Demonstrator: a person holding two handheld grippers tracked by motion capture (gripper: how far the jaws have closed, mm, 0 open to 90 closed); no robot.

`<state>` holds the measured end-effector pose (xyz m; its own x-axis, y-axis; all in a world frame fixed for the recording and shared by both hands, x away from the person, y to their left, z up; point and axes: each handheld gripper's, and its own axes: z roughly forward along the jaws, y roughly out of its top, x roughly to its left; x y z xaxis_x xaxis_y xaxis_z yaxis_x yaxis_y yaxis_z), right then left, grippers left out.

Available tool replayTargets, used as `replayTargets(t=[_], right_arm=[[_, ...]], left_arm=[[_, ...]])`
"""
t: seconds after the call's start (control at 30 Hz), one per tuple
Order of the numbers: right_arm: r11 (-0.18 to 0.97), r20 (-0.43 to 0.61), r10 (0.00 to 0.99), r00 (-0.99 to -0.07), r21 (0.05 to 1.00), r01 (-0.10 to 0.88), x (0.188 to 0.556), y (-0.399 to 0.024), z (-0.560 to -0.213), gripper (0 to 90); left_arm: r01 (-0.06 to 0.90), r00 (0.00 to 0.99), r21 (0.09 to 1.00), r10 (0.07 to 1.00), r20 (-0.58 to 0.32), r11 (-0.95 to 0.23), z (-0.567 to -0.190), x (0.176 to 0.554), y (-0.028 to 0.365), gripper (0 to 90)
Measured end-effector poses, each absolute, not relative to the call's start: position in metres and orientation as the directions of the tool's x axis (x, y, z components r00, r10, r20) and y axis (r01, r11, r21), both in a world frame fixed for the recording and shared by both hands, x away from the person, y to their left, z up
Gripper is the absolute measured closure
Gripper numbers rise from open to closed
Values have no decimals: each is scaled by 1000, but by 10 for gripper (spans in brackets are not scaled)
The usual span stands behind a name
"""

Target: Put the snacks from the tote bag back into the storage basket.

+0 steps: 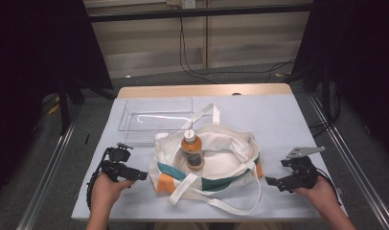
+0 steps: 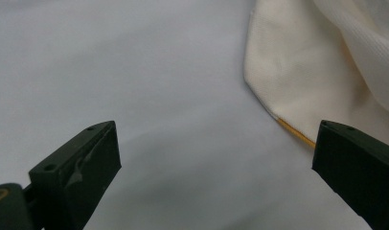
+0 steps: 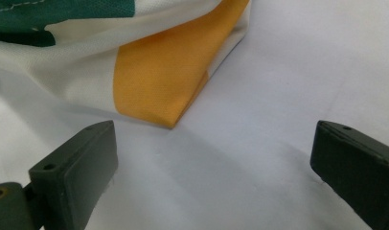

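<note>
So far, little looks done. Canvas tote bag (image 1: pixel 207 163) lies slumped mid-counter (image 1: pixel 279 120), mouth open upward, handles splayed front and back. Two bottles sit in the mouth: an orange-juice bottle (image 1: pixel 189 142) with a white cap, and a darker-capped bottle (image 1: pixel 195 161) touching it on the near side. Cannot tell whether they rest inside the bag or on top of its folds. Clear plastic tray (image 1: pixel 156 115) sits behind the bag toward the far left, nothing in it, its near edge just beside the bag's rim.

Left tongs (image 1: pixel 135 175) wide, holding nothing, low over the counter just left of the bag's near-left corner. Right tongs (image 1: pixel 274 182) likewise wide and unloaded, near the bag's right corner. Both hands flank the bag, neither touching it.

Judgement: work on the bag and bottles is at its start or at a pause between steps; whichever way the bottles are meant to go, a grasp has to come first.

View differences. High view gives the layout: bottles, tray, handles, both hands. Left gripper view adds the cream fabric corner (image 2: pixel 298 81) with a thin orange seam, off to the right of the open jaws, bare counter between them. Right gripper view adds the orange panel corner (image 3: pixel 168 76) and green stripe, ahead of the left jaw, lying flat on the counter.
</note>
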<state>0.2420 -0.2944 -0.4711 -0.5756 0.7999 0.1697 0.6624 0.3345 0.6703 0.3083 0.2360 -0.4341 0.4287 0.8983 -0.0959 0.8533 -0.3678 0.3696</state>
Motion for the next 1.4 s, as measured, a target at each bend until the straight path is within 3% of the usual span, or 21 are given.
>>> replayTargets(t=[0.67, 0.83, 1.0, 1.4], right_arm=[[311, 179, 809, -560, 678, 665, 241, -299, -469, 22], [314, 183, 807, -562, 673, 669, 240, -298, -470, 22], [305, 189, 811, -553, 671, 676, 239, -299, -470, 22], [308, 188, 808, -558, 674, 672, 239, -299, -470, 22]], left_arm=[[789, 498, 408, 867, 14, -460, -421, 305, 229, 21], [788, 498, 427, 867, -21, -442, -412, 307, 227, 28], [756, 598, 389, 797, -83, -527, -411, 309, 220, 63], [782, 571, 374, 813, -113, -498, -389, 326, 210, 46]])
